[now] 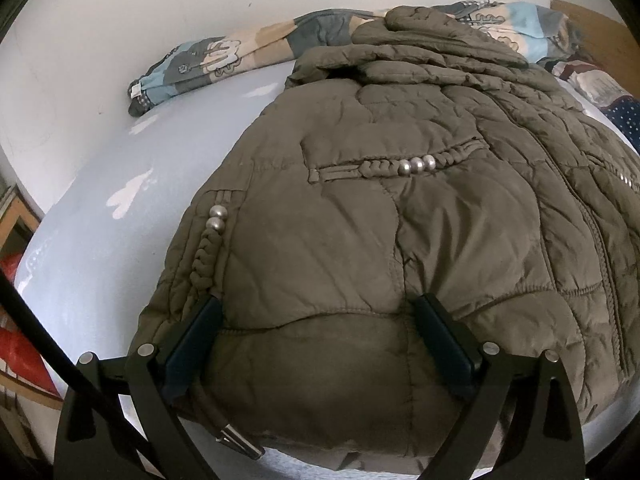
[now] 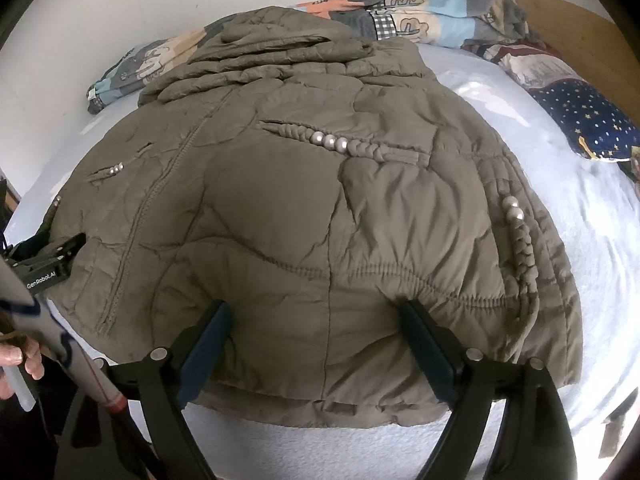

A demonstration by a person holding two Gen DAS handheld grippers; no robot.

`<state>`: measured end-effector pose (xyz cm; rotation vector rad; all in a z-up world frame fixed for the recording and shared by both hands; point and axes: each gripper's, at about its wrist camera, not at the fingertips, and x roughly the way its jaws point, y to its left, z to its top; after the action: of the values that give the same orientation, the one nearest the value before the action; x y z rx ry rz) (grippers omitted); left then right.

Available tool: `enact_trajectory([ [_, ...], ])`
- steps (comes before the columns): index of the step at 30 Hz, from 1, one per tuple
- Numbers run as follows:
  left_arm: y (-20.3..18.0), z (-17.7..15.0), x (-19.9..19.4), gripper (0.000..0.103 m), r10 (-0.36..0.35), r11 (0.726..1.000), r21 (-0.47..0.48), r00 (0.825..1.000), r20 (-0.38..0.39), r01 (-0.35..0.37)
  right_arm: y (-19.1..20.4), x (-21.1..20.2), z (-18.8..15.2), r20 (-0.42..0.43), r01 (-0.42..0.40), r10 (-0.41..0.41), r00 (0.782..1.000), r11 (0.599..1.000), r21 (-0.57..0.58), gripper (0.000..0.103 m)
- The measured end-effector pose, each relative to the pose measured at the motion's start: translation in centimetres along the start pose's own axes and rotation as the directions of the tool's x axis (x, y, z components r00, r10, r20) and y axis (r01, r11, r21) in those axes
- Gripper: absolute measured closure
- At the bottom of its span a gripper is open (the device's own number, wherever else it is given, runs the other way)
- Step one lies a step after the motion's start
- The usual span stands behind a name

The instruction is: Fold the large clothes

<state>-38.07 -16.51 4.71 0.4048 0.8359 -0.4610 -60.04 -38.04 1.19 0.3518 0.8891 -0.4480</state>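
An olive-brown quilted jacket lies spread on a light-blue bed sheet, with its sleeves bunched at the far end. Braided trims with silver beads run across its front. My left gripper stands open at the jacket's near left hem, fingers straddling a puffed fold without pinching it. My right gripper is open the same way at the near right hem, with the fabric bulging between its fingers. In the right wrist view the left gripper shows at the jacket's left edge.
A patterned duvet is rolled along the white wall behind the jacket. A dark blue starred pillow and a wooden headboard sit at the far right. A hand shows at the lower left. Something red lies beside the bed.
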Motion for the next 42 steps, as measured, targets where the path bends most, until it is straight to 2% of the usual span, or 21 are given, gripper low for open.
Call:
enact_trajectory([
  [42, -0.27, -0.1, -0.12, 0.005, 0.011, 1.0, 0.017, 1.0, 0.022, -0.011, 0.48, 0.0, -0.4, 0.01, -0.008, 0.008, 1.0, 1.0, -0.011, 0.005],
])
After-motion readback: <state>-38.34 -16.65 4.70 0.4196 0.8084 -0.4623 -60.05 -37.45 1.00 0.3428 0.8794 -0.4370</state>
